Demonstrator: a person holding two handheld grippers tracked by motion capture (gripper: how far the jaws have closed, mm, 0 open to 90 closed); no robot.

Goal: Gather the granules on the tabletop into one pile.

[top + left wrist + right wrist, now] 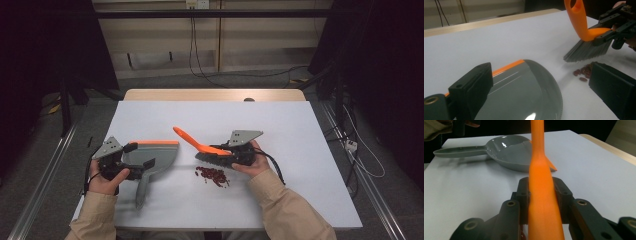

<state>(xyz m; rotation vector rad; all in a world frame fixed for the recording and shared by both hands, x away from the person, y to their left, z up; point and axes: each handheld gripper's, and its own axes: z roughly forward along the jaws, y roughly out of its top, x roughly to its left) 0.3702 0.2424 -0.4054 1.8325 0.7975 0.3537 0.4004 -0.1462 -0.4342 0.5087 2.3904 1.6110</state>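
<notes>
As seen from above: white table (300, 150), person's forearms entering from the bottom. Left gripper (140, 156) set over a grey dustpan (162, 157), orange lip facing away from the person, handle pointing back toward them. Jaws spread, one on each side of the pan's bowl, seemingly to steady it as a catcher. Right gripper (222, 150) clamped on an orange brush (200, 145), bristles down on the table, handle slanting up toward the pan. Small heap of dark red beans (212, 176) loose on the table, just in front of the bristles, near the pan's right side but apart from it. Likely a sweep of the beans toward the pan.

Along the left gripper's jaws: glossy grey bowl (524, 92) between two widely parted black jaws, the left one against the rim by the orange edge, the right one clear of the pan with bare table between. Nothing in the visible part of the bowl. Beyond, grey bristles (586, 50) touching the table beside a few beans (584, 72).

Along the right gripper's jaws: both pads pressed tight on the orange handle (541, 195), standing upright between them. Farther off, the whole dustpan (509, 152), resting flat, empty.
</notes>
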